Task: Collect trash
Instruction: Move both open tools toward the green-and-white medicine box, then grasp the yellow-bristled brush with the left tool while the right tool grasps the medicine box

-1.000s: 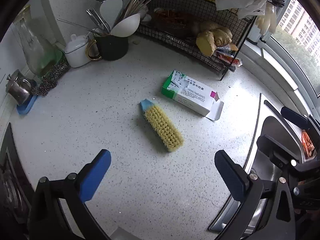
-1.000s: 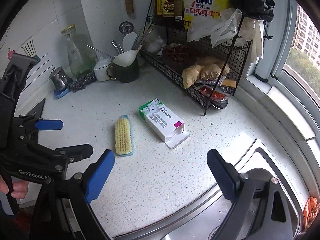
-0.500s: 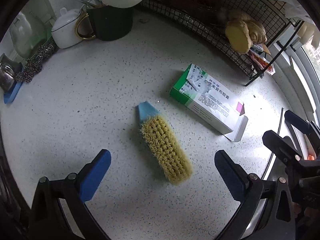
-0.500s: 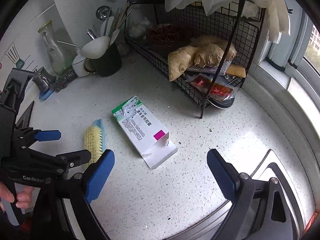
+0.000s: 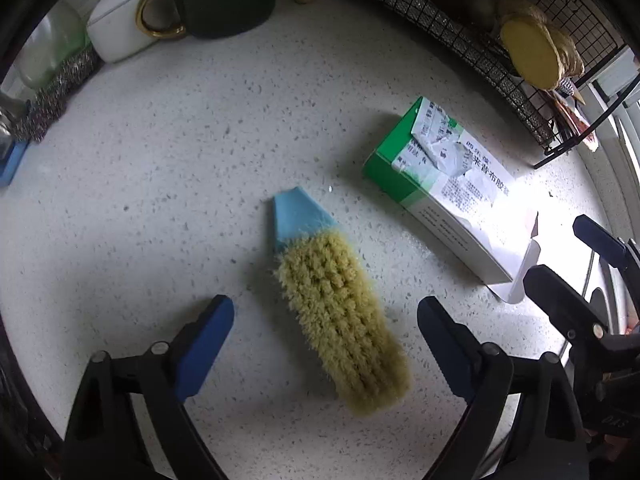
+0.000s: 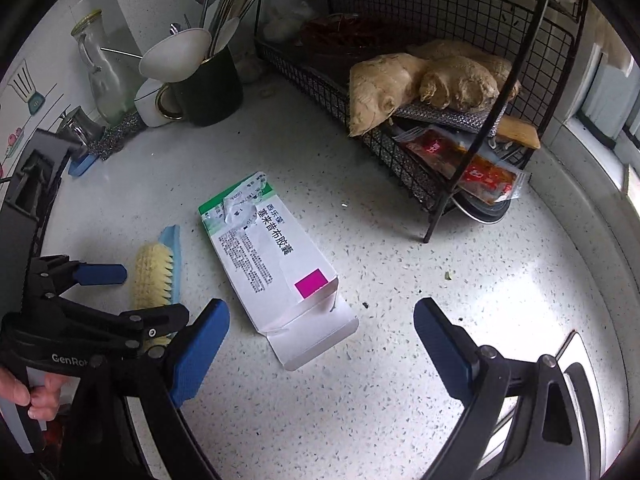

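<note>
Speckled white tabletop (image 6: 400,380) takes up most of both views. At the back right stands a black wire rack (image 6: 400,80) w/ ginger root (image 6: 432,80) on its lower shelf and red sauce packets (image 6: 480,168) under it. Back left: dark mug (image 6: 208,92) stuffed w/ utensils, a glass bottle (image 6: 100,76) beside it.

Left gripper (image 5: 324,332) points steeply down at the tabletop, just over a scrub brush (image 5: 340,320). Its blue fingers (image 5: 204,344) sit either side of the bristle end, wide apart but closing in; brush lies between them, not touched as far as the left wrist view shows. In the right wrist view this gripper comes in from the left edge, a hand (image 6: 24,392) wrapped round its grip at bottom left.

Right gripper (image 6: 320,344) tilts down less steeply, fingers (image 6: 444,352) spread wide and released, nothing pinched. It hangs near the open flap end of a medicine box (image 6: 268,264).

The box, white w/ green end and pink square, lies flat mid-tabletop, torn label on top, flap hanging open toward the camera. It sits just right of the brush, apart from it, well clear of the rack.

Brush lies bristles up, yellow, blue handle tip pointing away from the left gripper.
</note>
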`<action>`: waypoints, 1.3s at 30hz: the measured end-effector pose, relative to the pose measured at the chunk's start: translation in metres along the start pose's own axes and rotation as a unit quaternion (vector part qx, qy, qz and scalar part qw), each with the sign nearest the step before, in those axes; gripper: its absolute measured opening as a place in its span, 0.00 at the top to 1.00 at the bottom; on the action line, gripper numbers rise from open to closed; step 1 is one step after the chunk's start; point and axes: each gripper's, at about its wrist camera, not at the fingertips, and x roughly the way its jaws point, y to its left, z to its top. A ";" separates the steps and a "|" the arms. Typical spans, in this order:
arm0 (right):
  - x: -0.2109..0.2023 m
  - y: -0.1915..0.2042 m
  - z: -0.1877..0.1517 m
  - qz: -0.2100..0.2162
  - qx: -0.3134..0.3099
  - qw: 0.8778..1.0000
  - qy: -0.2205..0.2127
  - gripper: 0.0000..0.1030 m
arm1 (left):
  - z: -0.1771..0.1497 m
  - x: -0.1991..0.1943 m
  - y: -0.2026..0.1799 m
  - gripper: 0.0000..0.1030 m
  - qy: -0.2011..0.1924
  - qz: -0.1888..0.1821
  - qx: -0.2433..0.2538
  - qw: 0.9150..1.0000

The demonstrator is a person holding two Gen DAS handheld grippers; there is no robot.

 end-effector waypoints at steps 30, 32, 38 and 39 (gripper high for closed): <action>0.060 0.044 0.045 0.037 -0.084 0.995 0.044 0.09 | 0.005 -0.037 0.024 0.63 -0.023 -0.010 0.011 1.000; 0.068 0.049 0.046 0.030 -0.103 0.993 0.048 0.09 | 0.005 -0.033 0.029 0.64 -0.022 -0.008 0.012 1.000; 0.087 0.060 0.056 0.044 -0.125 0.989 0.057 0.09 | 0.012 -0.033 0.036 0.64 -0.028 -0.008 0.007 1.000; 0.089 0.061 0.057 0.045 -0.127 0.989 0.058 0.09 | 0.014 -0.031 0.034 0.64 -0.028 -0.007 0.006 1.000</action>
